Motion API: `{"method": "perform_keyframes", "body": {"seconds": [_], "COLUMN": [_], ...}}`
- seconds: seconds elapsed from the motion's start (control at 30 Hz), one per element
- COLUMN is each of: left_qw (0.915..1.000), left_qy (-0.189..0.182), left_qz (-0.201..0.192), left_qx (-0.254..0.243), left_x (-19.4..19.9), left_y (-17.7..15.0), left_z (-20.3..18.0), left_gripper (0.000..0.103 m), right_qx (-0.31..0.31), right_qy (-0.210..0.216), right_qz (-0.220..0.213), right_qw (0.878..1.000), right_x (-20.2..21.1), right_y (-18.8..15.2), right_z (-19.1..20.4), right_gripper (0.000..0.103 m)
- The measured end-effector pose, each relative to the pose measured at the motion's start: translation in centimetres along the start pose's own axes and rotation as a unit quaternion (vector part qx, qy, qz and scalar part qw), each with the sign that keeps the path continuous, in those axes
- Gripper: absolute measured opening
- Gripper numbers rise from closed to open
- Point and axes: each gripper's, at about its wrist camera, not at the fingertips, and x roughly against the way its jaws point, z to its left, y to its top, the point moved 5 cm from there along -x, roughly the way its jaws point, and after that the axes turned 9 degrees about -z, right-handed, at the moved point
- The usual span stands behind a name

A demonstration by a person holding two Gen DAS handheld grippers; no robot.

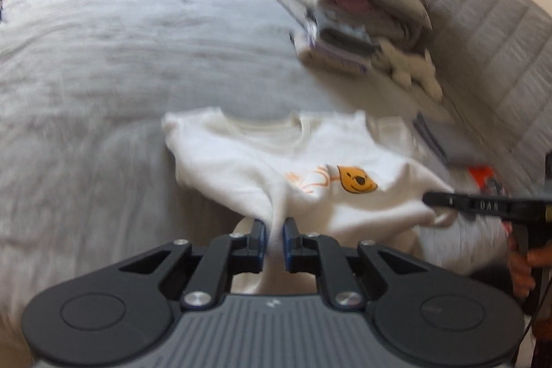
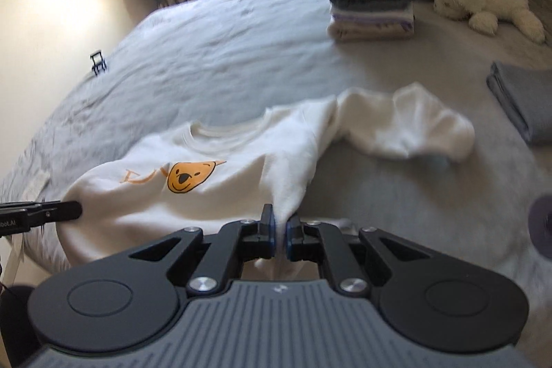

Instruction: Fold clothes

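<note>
Small black clip point(image 2: 98, 61) far left on grey bed point(image 2: 220, 57), left gripper point(image 1: 274, 238) and right gripper point(image 2: 280, 231) each pinched on hem of white sweatshirt point(image 2: 220, 181) mid-bed, folded stack point(image 2: 372, 10), plush toy point(image 2: 483, 6), grey folded cloth point(image 2: 524, 99) rightward.

both wrist views look low and close across the bed point(image 1: 103, 57), sharing the white sweatshirt point(image 1: 262, 161).

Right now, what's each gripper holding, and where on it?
Both grip the white sweatshirt at its near bottom hem: left gripper and right gripper each pinch a bunched fold.
</note>
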Motion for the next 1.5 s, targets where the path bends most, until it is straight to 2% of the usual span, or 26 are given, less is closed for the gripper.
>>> {"method": "perform_keyframes", "body": {"seconds": [0.1, 0.23, 0.4, 0.5, 0.53, 0.57, 0.63, 0.67, 0.7, 0.73, 0.8, 0.9, 1.13, 1.27, 1.5], "left_qw": [0.9994, 0.998, 0.9969, 0.9977, 0.998, 0.9982, 0.9986, 0.9986, 0.9987, 0.9987, 0.9986, 0.9993, 0.9975, 0.9979, 0.9991], "left_qy": [0.006, 0.03, 0.03, 0.016, 0.011, 0.006, -0.005, -0.011, -0.016, -0.021, -0.028, -0.002, 0.016, 0.008, -0.013], "left_qz": [0.033, 0.056, 0.073, 0.066, 0.062, 0.058, 0.05, 0.046, 0.042, 0.038, 0.028, 0.003, -0.051, -0.043, -0.019], "left_qx": [-0.003, -0.004, -0.001, -0.006, -0.009, -0.012, -0.018, -0.021, -0.024, -0.028, -0.034, -0.038, -0.047, -0.047, -0.037], "left_x": [-1.0, -2.8, -4.2, -3.9, -3.7, -3.5, -3.1, -2.9, -2.7, -2.5, -2.2, -3.2, -7.5, -11.0, -15.6], "left_y": [-2.2, -4.3, -5.0, -3.9, -3.4, -2.9, -2.0, -1.5, -1.0, -0.5, 0.5, 3.1, 8.5, 10.0, 9.9], "left_z": [0.4, 1.5, 2.3, 2.6, 2.7, 2.8, 3.0, 3.1, 3.2, 3.3, 3.6, 5.2, 7.7, 9.2, 11.2], "left_gripper": [0.011, 0.011, 0.012, 0.015, 0.021, 0.035, 0.051, 0.053, 0.054, 0.057, 0.061, 0.061, 0.061, 0.061, 0.059], "right_qx": [0.003, 0.003, 0.003, 0.0, -0.001, 0.006, 0.024, 0.035, 0.044, 0.053, 0.073, 0.08, 0.106, 0.122, 0.134], "right_qy": [-0.004, -0.008, -0.012, -0.012, -0.011, -0.009, -0.003, 0.001, 0.004, 0.006, 0.004, 0.019, 0.035, 0.057, 0.07], "right_qz": [0.025, 0.052, 0.085, 0.1, 0.105, 0.107, 0.111, 0.113, 0.111, 0.105, 0.086, 0.061, 0.011, -0.002, 0.016], "right_qw": [1.0, 0.999, 0.996, 0.995, 0.994, 0.994, 0.993, 0.993, 0.993, 0.993, 0.994, 0.995, 0.994, 0.991, 0.988], "right_x": [-0.1, -1.3, -3.3, -4.2, -4.6, -4.5, -4.0, -3.7, -3.4, -3.0, -2.5, -2.6, -6.9, -9.8, -14.6], "right_y": [-1.8, -3.7, -5.2, -5.3, -5.4, -5.1, -4.6, -4.2, -3.7, -3.1, -1.6, 0.9, 5.5, 7.1, 8.0], "right_z": [-0.1, -0.2, -0.7, -0.8, -0.9, -0.8, -0.5, -0.5, -0.5, -0.5, -0.6, -0.6, -0.3, -0.4, -1.2], "right_gripper": [0.008, 0.008, 0.008, 0.008, 0.01, 0.01, 0.015, 0.016, 0.024, 0.039, 0.052, 0.052, 0.052, 0.052, 0.052]}}
